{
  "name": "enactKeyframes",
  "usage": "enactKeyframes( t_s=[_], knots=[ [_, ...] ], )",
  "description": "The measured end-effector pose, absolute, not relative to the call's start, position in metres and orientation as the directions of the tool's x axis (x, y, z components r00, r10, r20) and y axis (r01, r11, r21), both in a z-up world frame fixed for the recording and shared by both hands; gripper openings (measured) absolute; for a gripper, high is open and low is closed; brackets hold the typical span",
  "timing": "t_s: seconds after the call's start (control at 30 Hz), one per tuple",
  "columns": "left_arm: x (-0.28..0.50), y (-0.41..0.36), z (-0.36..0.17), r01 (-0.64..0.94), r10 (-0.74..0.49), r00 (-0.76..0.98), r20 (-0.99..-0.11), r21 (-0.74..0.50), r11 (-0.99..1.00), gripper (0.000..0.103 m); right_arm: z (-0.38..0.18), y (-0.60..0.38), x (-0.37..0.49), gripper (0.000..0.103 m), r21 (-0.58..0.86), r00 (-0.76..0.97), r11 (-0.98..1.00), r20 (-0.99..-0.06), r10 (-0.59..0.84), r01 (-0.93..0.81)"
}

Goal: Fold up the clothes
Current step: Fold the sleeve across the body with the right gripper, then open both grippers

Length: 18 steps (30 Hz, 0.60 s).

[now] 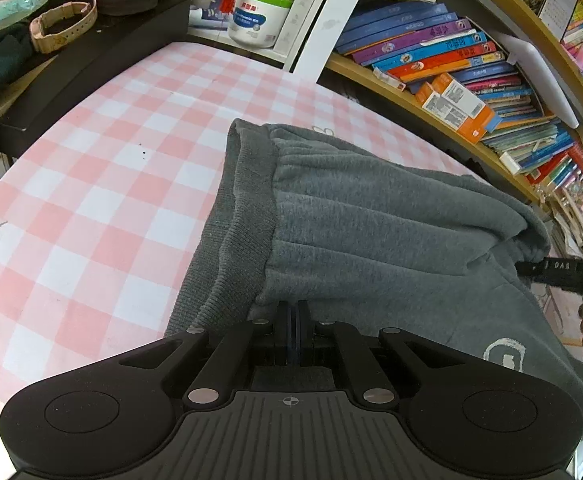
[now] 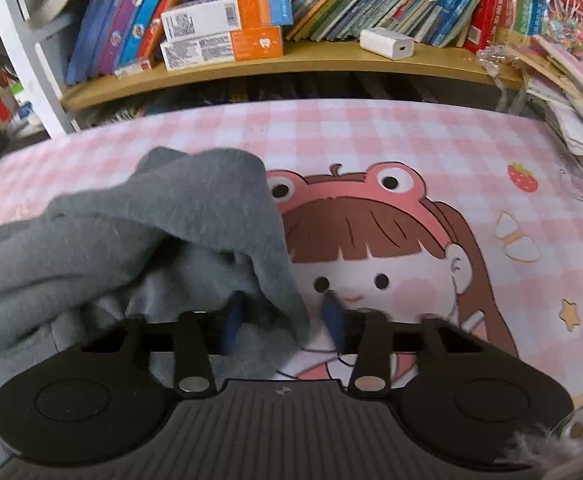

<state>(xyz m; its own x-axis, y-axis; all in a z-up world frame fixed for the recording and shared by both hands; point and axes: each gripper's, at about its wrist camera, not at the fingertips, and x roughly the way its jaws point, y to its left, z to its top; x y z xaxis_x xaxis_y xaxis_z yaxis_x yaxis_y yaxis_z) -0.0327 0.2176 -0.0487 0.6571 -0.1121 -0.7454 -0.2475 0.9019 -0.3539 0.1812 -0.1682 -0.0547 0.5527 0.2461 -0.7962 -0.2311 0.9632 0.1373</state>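
Left wrist view, from the left: a black box [image 1: 91, 60] with a pink watch [image 1: 61, 26] on it sits at the far left edge of the tabletop [image 1: 91, 200], which wears a pink-and-white checked cover. Behind stands a white tub [image 1: 257, 20] with a green rim, full of pens. At centre the grey garment [image 1: 371, 232] lies on the tabletop, its ribbed band [image 1: 247, 208] toward the left. The left gripper [image 1: 292, 320] has its fingers pressed together at the garment's near edge, just right of the band, pinching the cloth. To the right, the bookshelf [image 1: 431, 108] holds stacked books, and the right gripper [image 1: 531, 270] meets the garment's raised right fold.

Right wrist view, from the left: the garment [image 2: 151, 232] is bunched on the left half of the tabletop [image 2: 371, 128], one fold draped down between the fingers of the right gripper [image 2: 283, 320]. Its blue pads [image 2: 333, 320] stand moderately apart, with cloth between them but not clamped. To the right the cover shows a cartoon girl [image 2: 371, 248] in a frog hat. A white charger [image 2: 387, 42] lies on the bookshelf [image 2: 291, 64] behind.
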Motion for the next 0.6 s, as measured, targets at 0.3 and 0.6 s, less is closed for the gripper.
enactKeyframes(
  t_s=[0.3, 0.6],
  knots=[
    [-0.036, 0.219, -0.047, -0.244, -0.112, 0.647, -0.754, -0.344, 0.907, 0.005, -0.002, -0.178, 0.154, 0.01, -0.024, 0.751, 0.971, -0.638, 0.169, -0.239],
    [-0.039, 0.222, -0.048, -0.246, -0.119, 0.654, -0.747, -0.359, 0.901, 0.005, 0.051, -0.204, 0.12, 0.01, -0.359, 0.877, 0.913, -0.48, 0.0, -0.196]
  ],
)
